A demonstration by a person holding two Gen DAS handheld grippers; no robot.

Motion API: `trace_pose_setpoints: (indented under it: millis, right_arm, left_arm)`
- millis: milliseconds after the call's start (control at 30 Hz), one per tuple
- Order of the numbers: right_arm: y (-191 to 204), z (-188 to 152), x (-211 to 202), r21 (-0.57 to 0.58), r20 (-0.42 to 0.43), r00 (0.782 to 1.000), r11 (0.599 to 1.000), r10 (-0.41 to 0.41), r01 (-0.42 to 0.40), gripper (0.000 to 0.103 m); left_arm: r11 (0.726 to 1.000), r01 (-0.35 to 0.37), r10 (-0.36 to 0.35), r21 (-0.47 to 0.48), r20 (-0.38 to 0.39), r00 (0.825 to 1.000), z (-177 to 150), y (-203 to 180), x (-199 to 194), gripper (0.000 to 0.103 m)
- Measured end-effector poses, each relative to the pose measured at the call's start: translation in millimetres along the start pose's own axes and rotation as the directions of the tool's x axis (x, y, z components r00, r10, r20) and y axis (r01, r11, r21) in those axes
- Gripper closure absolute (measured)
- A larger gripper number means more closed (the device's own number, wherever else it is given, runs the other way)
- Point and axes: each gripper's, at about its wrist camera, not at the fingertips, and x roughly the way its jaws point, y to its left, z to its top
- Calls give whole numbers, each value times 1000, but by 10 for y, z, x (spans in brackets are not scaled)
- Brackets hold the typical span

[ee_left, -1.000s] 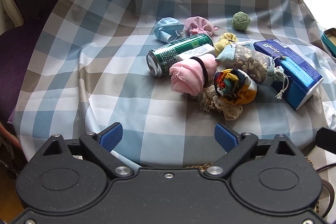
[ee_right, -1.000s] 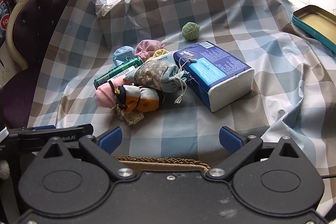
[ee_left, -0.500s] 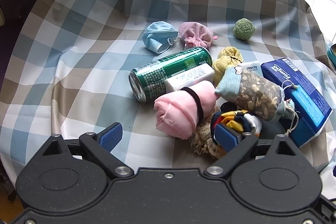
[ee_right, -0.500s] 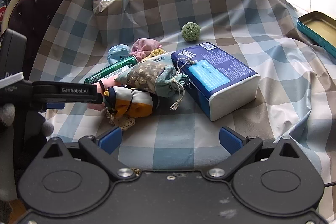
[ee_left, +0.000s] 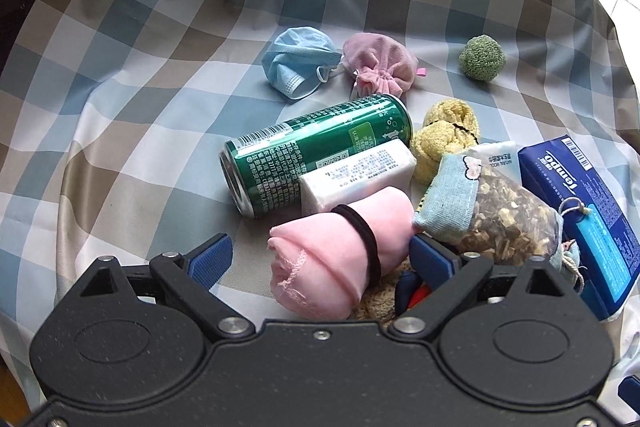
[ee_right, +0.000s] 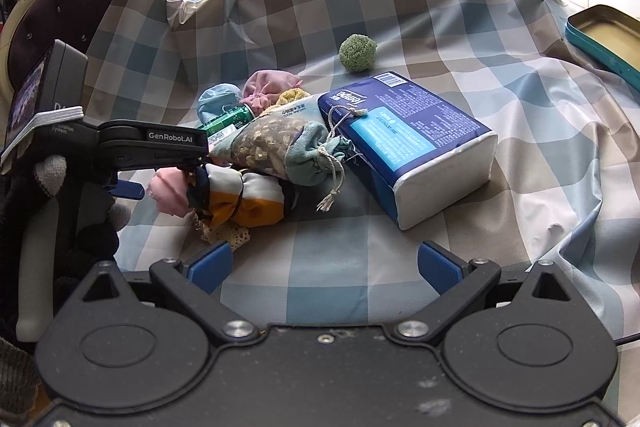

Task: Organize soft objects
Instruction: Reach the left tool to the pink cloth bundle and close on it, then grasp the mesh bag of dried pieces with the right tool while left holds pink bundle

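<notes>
Left gripper point(ee_left: 320, 259): jaws are being held wide apart; the pink cloth roll is lying between the blue pads without being pressed by either; nothing is being gripped.
Right gripper point(ee_right: 324, 267): jaws are being held wide apart over bare checked cloth near the cloth's near edge; nothing is being held.
Pink cloth roll point(ee_left: 344, 259): bound by a black hair tie point(ee_left: 362, 239); it is being shown at the near end of the pile, toward the middle of the checked cloth point(ee_left: 132, 99).
Multicoloured fabric bundle point(ee_right: 240, 195): is being seen just beside the pink roll, resting on a beige lace piece point(ee_right: 222, 231).
White wrapped bar point(ee_left: 358, 175): is lying against the side of the green can.
Green can point(ee_left: 316, 155): is lying on its side, just behind the pink roll.
Drawstring sachet point(ee_left: 488, 215): filled with dried pieces; it is leaning against the blue tissue pack point(ee_right: 408, 139).
Yellow knitted piece point(ee_left: 444, 135): is sitting between the can and the sachet.
Blue face mask point(ee_left: 296, 63): crumpled, touching the pink drawstring pouch point(ee_left: 380, 67), beyond the can.
Green pom-pom ball point(ee_left: 482, 58): is lying alone, well apart from the pile, toward the cloth's far edge.
Teal tin point(ee_right: 604, 35): is being seen at the cloth's far right edge.
Padded chair point(ee_right: 52, 11): is standing past the cloth's left edge.
</notes>
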Motion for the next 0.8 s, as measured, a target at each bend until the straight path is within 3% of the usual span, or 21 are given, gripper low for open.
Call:
trace_pose_setpoints:
  millis: [167, 200, 267, 367, 800]
  right_arm:
    - [14, -11, 23, -1, -10, 1000, 1000, 1, -1, 3]
    - [16, -12, 21, -2, -10, 1000, 1000, 1, -1, 3]
    - [21, -11, 13, -5, -8, 1000, 1000, -1, 1, 3]
    - [23, -2, 14, -5, -6, 1000, 1000, -4, 4, 3]
    - [155, 88, 68, -32, -1, 1000, 999, -17, 17, 3]
  left_arm:
    - [1000, -8, 8, -4, -14, 1000, 15, -28, 92, 14]
    - [1000, 0, 0, -11, -18, 1000, 19, -12, 99, 19]
    - [999, 39, -40, -17, -32, 999, 21, 21, 97, 40]
    - [998, 60, -60, -13, -35, 998, 12, 50, 44, 45]
    - [998, 66, -66, 15, -27, 997, -191, 338, -209, 47]
